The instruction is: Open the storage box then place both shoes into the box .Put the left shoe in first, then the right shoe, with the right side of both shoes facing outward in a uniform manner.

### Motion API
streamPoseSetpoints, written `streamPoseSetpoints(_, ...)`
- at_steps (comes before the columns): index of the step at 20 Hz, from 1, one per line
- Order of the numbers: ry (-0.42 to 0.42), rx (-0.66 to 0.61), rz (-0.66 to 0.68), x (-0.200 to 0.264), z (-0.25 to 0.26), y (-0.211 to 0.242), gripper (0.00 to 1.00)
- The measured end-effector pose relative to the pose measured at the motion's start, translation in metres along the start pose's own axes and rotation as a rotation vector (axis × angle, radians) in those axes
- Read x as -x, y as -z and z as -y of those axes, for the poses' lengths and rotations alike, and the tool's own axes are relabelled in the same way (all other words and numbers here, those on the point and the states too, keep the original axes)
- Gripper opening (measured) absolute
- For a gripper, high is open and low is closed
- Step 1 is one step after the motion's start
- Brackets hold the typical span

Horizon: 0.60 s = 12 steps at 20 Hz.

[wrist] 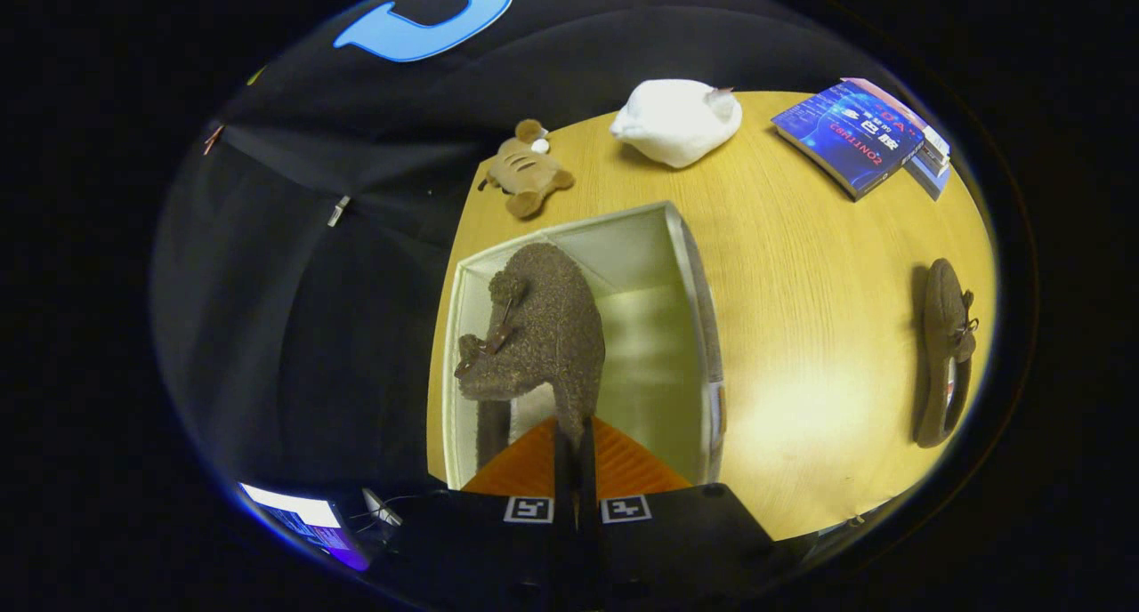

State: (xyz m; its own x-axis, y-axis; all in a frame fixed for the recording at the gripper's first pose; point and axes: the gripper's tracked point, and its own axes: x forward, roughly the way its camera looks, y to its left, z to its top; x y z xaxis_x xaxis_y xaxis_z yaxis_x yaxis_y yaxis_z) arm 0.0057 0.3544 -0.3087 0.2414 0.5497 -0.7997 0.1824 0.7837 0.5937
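Gripper view: gripper (577, 470) at bottom centre, fingers pinched on a brown shoe (543, 332), held over the open white box (690, 265) mid-frame. Second shoe (943, 354) lies on the table (801, 327), far right, well apart from the box.

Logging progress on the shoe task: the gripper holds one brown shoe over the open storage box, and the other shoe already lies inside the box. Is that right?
Not quite. The gripper is shut on a brown shoe over the open storage box, but the other shoe is not in the box: it lies on the wooden table, beside the box, as the gripper view shows.
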Motion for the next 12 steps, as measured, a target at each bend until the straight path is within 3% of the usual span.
streamPoseSetpoints(12,0.136,-0.002,-0.062,-0.080,0.011,0.032,0.05)
